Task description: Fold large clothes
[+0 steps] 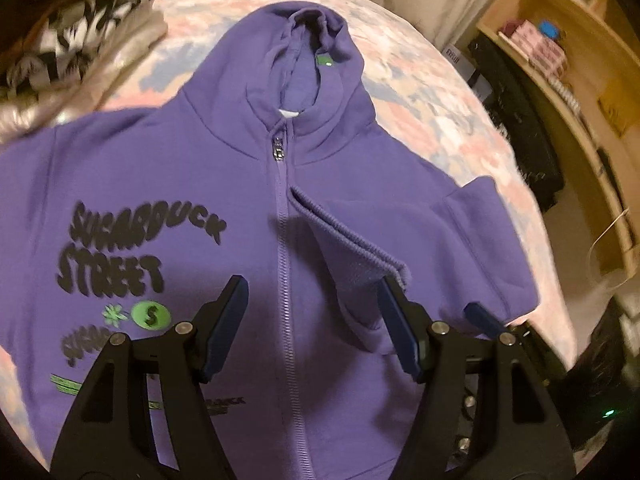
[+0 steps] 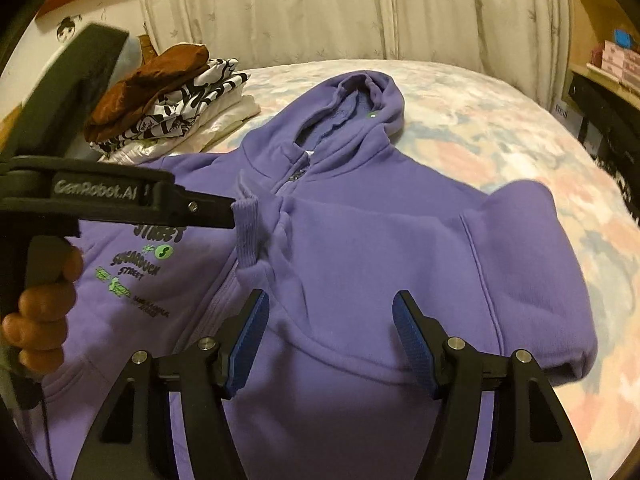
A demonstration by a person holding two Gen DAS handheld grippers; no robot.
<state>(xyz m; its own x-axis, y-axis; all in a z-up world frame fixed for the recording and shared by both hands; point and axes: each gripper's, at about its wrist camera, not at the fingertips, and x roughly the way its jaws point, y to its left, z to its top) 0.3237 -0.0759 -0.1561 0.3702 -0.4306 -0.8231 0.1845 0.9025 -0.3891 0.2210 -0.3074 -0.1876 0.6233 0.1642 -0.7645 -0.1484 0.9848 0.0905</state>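
A purple zip hoodie (image 1: 224,184) with black and green print lies face up on the bed, hood pointing away; it also shows in the right wrist view (image 2: 380,240). Its right sleeve is folded across the chest, ribbed cuff (image 1: 360,248) near the zipper. My left gripper (image 1: 312,292) is open above the zipper, its right pad touching the cuff. In the right wrist view the left gripper's tip (image 2: 234,210) meets the cuff (image 2: 246,228). My right gripper (image 2: 332,312) is open and empty over the hoodie's lower front.
A floral bedspread (image 2: 500,136) covers the bed. A stack of folded clothes (image 2: 168,104) sits at the back left. Pale curtains (image 2: 320,8) hang behind. Wooden shelves (image 1: 560,60) and dark objects stand to the right of the bed.
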